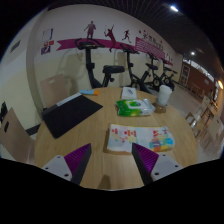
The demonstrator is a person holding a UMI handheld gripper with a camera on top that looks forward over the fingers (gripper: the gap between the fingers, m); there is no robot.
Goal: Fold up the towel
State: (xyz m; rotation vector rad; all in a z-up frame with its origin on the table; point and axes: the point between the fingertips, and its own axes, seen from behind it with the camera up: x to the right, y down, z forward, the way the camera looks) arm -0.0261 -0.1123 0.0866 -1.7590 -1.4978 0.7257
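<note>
Gripper view: towel [139,140] beyond open gripper [112,160].

My view: dim, warm cast indoors. Ceiling lamp [174,8] glares bright overhead. Soft glare on table [95,125], shadows faint. Strong fisheye bending at edges, far gym wall [100,45] soft, grainy throughout.
</note>
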